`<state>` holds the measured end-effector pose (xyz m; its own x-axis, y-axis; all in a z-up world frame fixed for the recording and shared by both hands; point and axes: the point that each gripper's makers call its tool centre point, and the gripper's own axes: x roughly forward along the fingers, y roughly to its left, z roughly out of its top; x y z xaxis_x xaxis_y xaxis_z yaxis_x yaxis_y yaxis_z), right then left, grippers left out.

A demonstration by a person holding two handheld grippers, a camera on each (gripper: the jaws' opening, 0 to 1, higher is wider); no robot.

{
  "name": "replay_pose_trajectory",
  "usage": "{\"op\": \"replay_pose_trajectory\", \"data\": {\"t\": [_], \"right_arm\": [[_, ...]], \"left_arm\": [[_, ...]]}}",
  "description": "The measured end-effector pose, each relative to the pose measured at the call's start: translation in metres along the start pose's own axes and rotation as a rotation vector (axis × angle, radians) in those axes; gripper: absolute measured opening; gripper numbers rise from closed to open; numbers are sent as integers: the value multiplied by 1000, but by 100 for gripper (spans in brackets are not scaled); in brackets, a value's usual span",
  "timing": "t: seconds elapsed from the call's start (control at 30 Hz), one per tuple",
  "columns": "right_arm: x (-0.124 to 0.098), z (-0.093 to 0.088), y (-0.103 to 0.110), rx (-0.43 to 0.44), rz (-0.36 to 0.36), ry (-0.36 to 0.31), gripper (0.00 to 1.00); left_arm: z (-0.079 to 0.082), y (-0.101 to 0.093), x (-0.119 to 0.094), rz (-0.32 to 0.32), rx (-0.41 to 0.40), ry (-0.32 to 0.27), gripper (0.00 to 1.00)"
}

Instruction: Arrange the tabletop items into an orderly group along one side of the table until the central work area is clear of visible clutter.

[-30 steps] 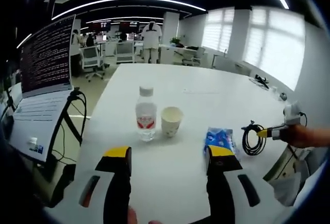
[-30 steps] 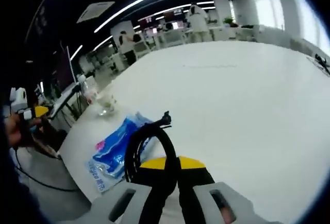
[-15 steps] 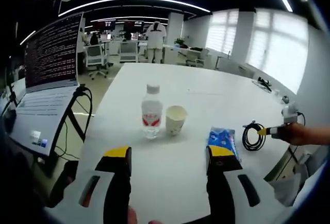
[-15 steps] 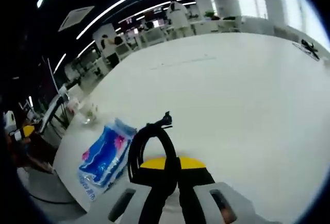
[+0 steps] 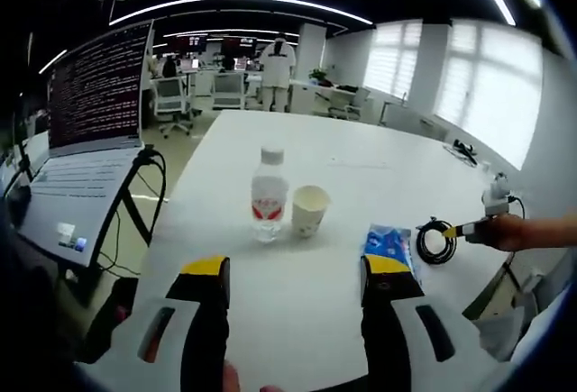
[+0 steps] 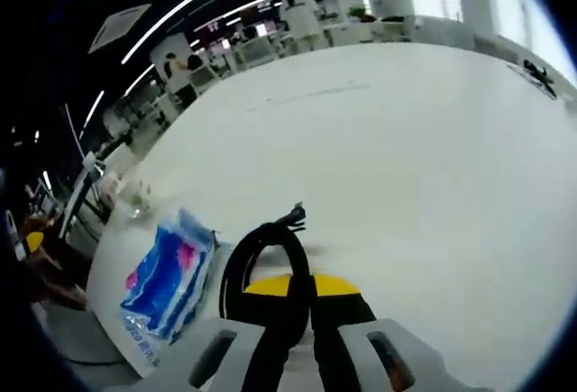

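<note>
right tongs (image 6: 297, 286) clenched on black cable coil (image 6: 261, 257) | left tongs (image 5: 296, 270) released, apart | blue packet (image 5: 388, 242) beside coil | bottle (image 5: 269, 196), cup (image 5: 308, 210) beyond on counter (image 5: 361, 167)

white table (image 5: 361, 167), bottle (image 5: 269, 196), cup (image 5: 309, 210), blue packet (image 5: 388, 241)

Right gripper (image 6: 302, 288) clamped on coiled black cable (image 6: 261, 252), held over white table (image 6: 406, 158). Blue tissue pack (image 6: 167, 279) lying just left of the coil.
</note>
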<state>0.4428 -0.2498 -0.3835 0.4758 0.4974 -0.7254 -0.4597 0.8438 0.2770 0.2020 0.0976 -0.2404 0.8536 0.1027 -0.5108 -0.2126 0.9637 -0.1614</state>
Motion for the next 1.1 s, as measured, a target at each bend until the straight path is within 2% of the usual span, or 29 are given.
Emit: {"op": "replay_pose_trajectory", "data": {"t": [0.63, 0.83, 1.1], "right_arm": [[11, -16, 13, -104, 15, 87, 4], [17, -17, 11, -115, 23, 94, 5], [10, -15, 11, -132, 19, 84, 5]], "left_arm": [[-5, -1, -5, 20, -6, 5, 59], [-4, 0, -5, 21, -4, 4, 59], [-2, -5, -2, 8, 0, 3, 59]]}}
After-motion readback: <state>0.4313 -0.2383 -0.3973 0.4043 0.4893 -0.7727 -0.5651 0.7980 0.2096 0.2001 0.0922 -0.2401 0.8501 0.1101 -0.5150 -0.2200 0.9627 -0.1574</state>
